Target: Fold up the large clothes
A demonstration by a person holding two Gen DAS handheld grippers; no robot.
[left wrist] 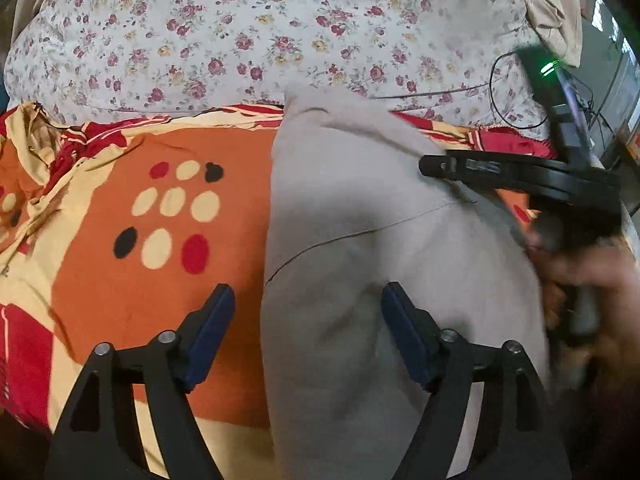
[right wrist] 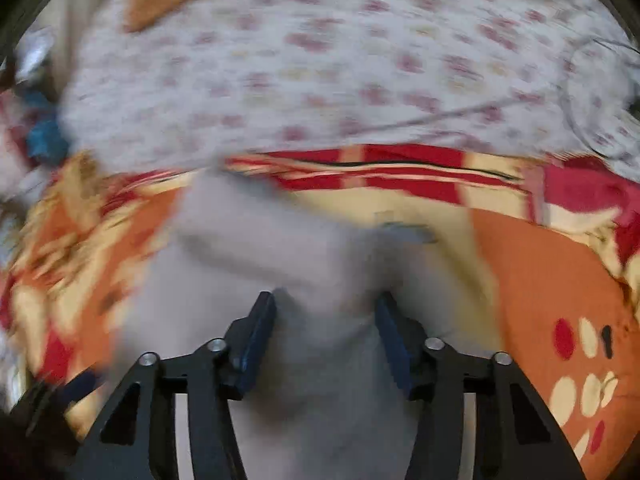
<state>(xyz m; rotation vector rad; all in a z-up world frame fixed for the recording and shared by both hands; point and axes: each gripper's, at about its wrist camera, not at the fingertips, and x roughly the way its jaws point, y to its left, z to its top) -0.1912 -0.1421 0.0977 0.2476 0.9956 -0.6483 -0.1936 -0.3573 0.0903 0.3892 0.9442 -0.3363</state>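
A large grey garment (left wrist: 360, 240) lies lengthwise on the orange, red and cream patterned bedsheet (left wrist: 160, 152). My left gripper (left wrist: 308, 320) is open, its blue pads (left wrist: 212, 328) straddling the garment's left edge just above the cloth. My right gripper shows in the left wrist view (left wrist: 436, 166) at the right, reaching over the garment, its state unclear there. In the blurred right wrist view my right gripper (right wrist: 326, 320) is open above the grey garment (right wrist: 312, 380), nothing held.
A white floral sheet (left wrist: 260, 36) covers the bed beyond the patterned one. A black cable (left wrist: 500, 104) lies at the right. A beige cloth (left wrist: 552, 12) hangs at the top right. The bed's right edge is near the hand.
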